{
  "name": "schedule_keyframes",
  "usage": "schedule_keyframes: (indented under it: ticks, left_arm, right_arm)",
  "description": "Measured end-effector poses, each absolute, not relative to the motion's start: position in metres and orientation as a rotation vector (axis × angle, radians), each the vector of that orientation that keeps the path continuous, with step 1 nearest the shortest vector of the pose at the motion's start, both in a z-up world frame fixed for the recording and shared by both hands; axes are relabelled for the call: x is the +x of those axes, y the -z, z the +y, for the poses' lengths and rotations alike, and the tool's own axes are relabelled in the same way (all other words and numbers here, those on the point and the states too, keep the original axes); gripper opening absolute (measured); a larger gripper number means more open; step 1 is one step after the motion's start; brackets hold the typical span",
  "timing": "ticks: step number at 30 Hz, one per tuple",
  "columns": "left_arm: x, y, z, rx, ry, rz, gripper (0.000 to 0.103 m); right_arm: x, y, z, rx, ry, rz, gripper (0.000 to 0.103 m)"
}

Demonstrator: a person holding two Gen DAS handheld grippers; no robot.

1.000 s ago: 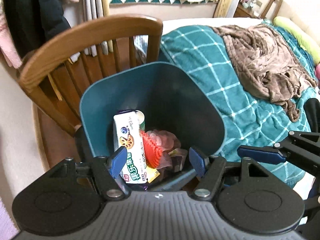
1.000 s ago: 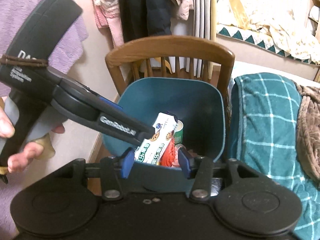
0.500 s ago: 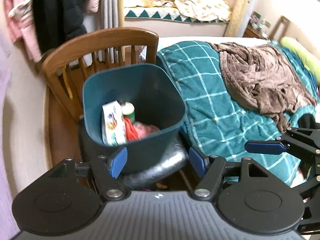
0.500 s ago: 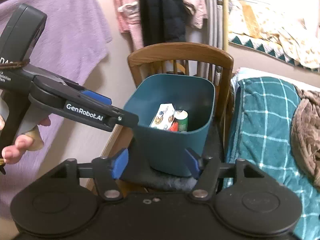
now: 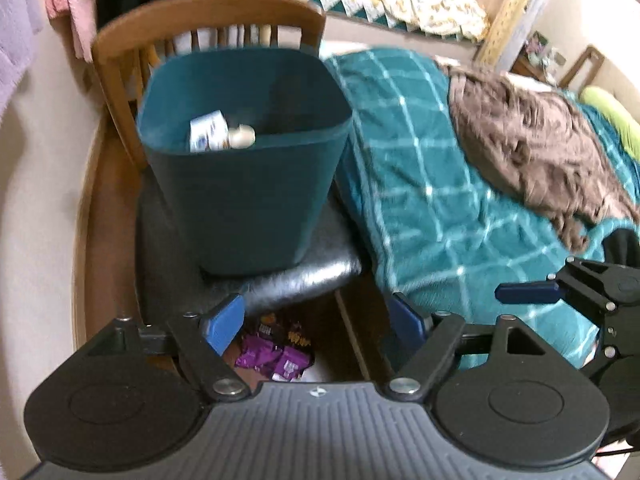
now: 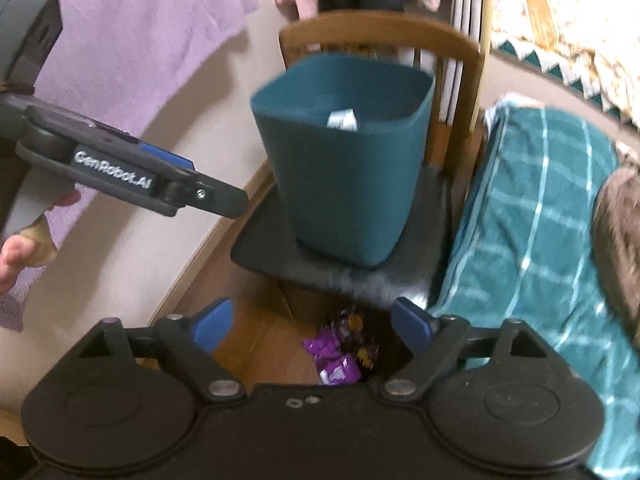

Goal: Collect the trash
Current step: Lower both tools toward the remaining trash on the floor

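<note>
the bed with a teal checked blanket (image 5: 420, 184) lies to the right, a brown throw (image 5: 532, 148) on it; beside it stands a wooden chair (image 5: 208, 12) with a dark seat; on the seat stands the teal bin (image 5: 244, 196), upright, with a white packet (image 5: 208, 134) inside it; on the wood floor below the seat edge lies a purple wrapper (image 6: 338, 356), crumpled; the left gripper (image 5: 316, 320) is opening, nothing between its jaws; the right gripper (image 6: 312, 322) is opening wide, empty too, above the wrapper.
</note>
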State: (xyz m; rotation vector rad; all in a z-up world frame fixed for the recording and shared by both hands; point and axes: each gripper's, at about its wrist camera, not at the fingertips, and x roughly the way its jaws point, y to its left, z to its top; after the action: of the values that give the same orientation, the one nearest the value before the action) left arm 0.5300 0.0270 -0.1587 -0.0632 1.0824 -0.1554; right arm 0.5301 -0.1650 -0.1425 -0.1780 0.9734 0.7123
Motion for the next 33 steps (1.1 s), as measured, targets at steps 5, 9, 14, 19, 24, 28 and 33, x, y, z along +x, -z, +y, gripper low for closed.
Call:
schedule_keyframes:
  ticks: [5, 9, 14, 19, 24, 28, 33]
  left_arm:
    - [0.522, 0.23, 0.038, -0.037, 0.193, 1.134, 0.087]
    - [0.518, 0.299, 0.049, -0.056, 0.227, 1.192, 0.099]
    - [0.514, 0.39, 0.052, -0.064, 0.243, 1.293, 0.101]
    - [0.511, 0.49, 0.044, -0.04, 0.219, 1.379, 0.101]
    - [0.513, 0.587, 0.034, -0.064, 0.176, 1.461, 0.101]
    - [0.514, 0.659, 0.02, -0.073, 0.165, 1.515, 0.101]
    - [0.519, 0.752, 0.016, -0.17, 0.11, 1.637, 0.101]
  right_arm:
    - [0.528, 0.213, -0.158, -0.115, -0.659, 1.052, 0.097]
    - [0.526, 0.282, -0.154, -0.085, -0.583, 1.128, 0.097]
    - [0.518, 0.371, -0.157, -0.075, -0.506, 1.193, 0.097]
    - [0.505, 0.469, -0.152, -0.079, -0.462, 1.277, 0.096]
    - [0.494, 0.56, -0.146, -0.072, -0.427, 1.328, 0.092]
    - [0.489, 0.626, -0.144, -0.075, -0.401, 1.367, 0.09]
    - [0.485, 0.704, -0.147, -0.056, -0.383, 1.419, 0.082]
